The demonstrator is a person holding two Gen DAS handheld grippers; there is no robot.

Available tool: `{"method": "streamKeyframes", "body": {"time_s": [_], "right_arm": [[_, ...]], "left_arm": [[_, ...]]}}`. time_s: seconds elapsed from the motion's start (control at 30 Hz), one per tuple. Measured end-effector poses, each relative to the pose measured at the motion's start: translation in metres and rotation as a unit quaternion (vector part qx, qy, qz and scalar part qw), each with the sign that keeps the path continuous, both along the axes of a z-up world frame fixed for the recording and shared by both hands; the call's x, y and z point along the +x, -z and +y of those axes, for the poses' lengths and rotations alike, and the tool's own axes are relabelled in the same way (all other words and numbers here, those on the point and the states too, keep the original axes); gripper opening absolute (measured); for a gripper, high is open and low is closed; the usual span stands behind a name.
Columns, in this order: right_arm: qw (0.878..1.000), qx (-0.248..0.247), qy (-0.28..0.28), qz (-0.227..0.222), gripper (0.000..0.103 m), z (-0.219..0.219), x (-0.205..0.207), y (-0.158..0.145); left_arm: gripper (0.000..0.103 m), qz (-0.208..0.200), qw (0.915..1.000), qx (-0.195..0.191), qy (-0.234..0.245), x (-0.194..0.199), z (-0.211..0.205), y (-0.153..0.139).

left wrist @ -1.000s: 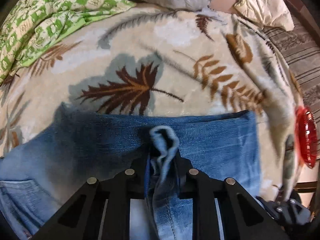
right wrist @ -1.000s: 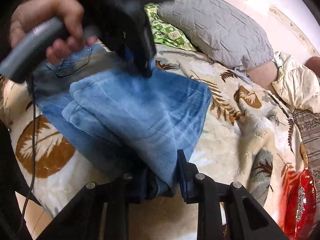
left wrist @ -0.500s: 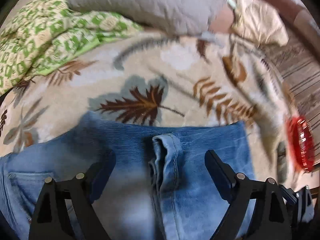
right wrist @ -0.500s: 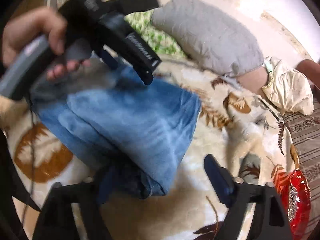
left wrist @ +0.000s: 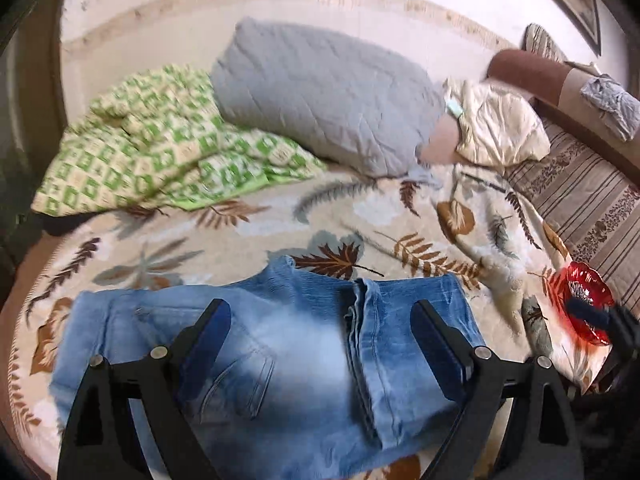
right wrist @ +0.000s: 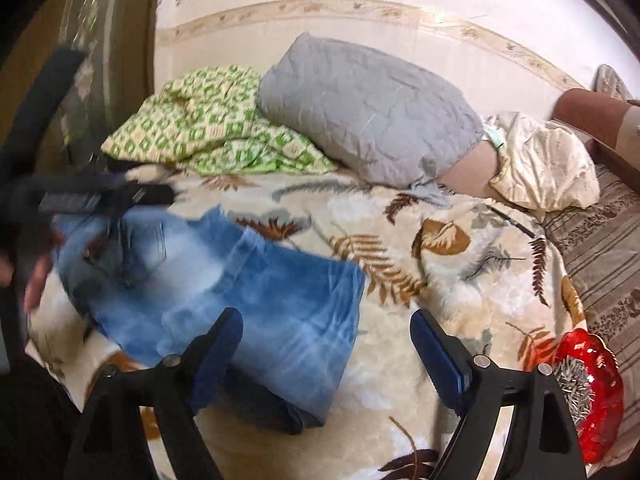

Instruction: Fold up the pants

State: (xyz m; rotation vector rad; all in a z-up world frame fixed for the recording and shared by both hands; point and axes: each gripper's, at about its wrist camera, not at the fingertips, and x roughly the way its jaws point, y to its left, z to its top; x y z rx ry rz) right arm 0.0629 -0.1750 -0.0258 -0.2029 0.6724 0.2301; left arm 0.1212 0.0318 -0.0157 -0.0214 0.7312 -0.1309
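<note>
Left gripper (left wrist: 320,328) hanging wide, jaws empty, above folded jeans (left wrist: 280,352) lying on leaf-print blanket (left wrist: 248,240). Right gripper (right wrist: 326,340) likewise gaping, gripping nothing, jeans showing at 10 o'clock, red dish (right wrist: 588,392) sitting at 4 o'clock.

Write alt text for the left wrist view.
Folded blue jeans lie on a leaf-print blanket on a bed, seen past the open, empty left hand-held gripper. Behind them are a green patterned cloth and a grey quilted pillow; a red glass dish sits at the right edge.
</note>
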Motion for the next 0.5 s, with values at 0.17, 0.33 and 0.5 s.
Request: {"method": "streamKeyframes", "body": {"time_s": [0.17,0.33,0.5], "right_arm": [[0.999,0.038,0.032,-0.001,0.090,-0.009,-0.003,-0.012],[0.998,0.033,0.048,0.001,0.091,-0.016,-0.006,-0.008],[0.997,0.045,0.067,0.009,0.103,-0.026,-0.011,-0.002]], "left_arm": [[0.098,-0.050,0.9982,0.021,-0.026,-0.041,-0.001,0.004],[0.100,-0.053,0.9976,0.030,-0.033,-0.069,0.001,0.019],[0.103,-0.053,0.9964,0.050,-0.044,-0.082,0.001,0.027]]}}
